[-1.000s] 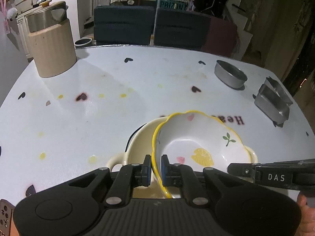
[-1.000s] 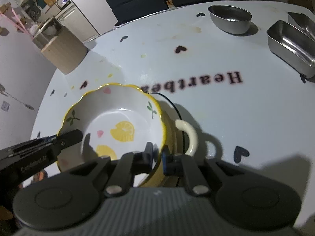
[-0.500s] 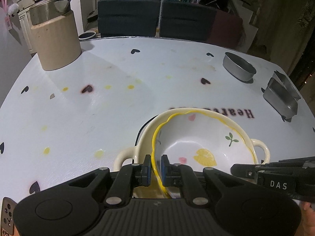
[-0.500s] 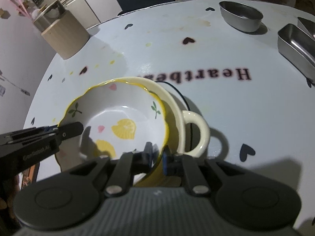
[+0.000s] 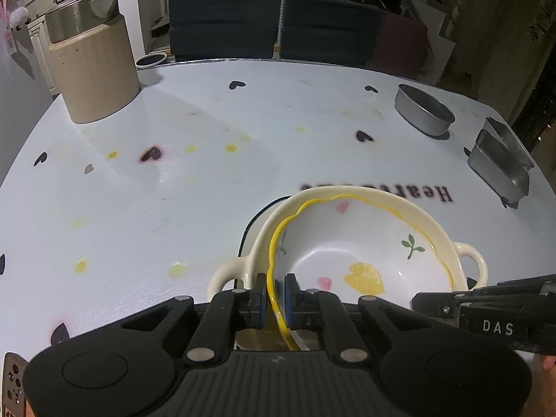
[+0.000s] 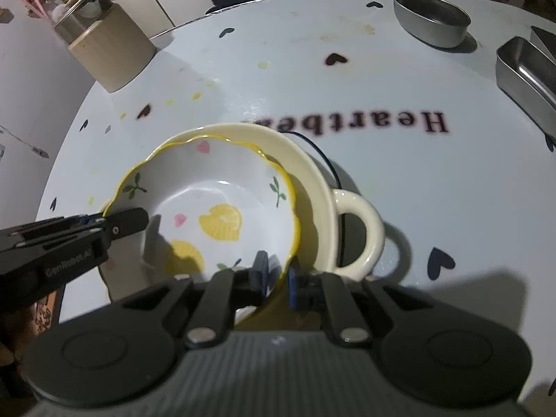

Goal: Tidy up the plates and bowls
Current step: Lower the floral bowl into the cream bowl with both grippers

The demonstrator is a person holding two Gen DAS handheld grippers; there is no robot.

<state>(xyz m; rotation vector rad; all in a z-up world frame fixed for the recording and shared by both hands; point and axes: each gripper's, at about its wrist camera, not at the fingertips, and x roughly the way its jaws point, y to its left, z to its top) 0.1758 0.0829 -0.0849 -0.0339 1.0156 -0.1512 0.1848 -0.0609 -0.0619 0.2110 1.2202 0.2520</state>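
Observation:
A white lemon-print bowl with a wavy yellow rim rests, slightly tilted, inside a larger cream two-handled bowl. My left gripper is shut on the lemon bowl's near rim, one pad inside and one outside. In the right wrist view that same left gripper reaches in from the left edge. My right gripper pinches the opposite rim, and its fingertips show at the lower right of the left wrist view. A thin black rim peeks out under the cream bowl.
The white heart-print table carries a beige canister with a metal lid at the far left. A round metal tin and rectangular metal tins sit far right. Dark chairs stand behind.
The lemon bowl has sunk into the cream bowl, whose far rim now shows beyond it. Both grippers kept their hold and went down with it.

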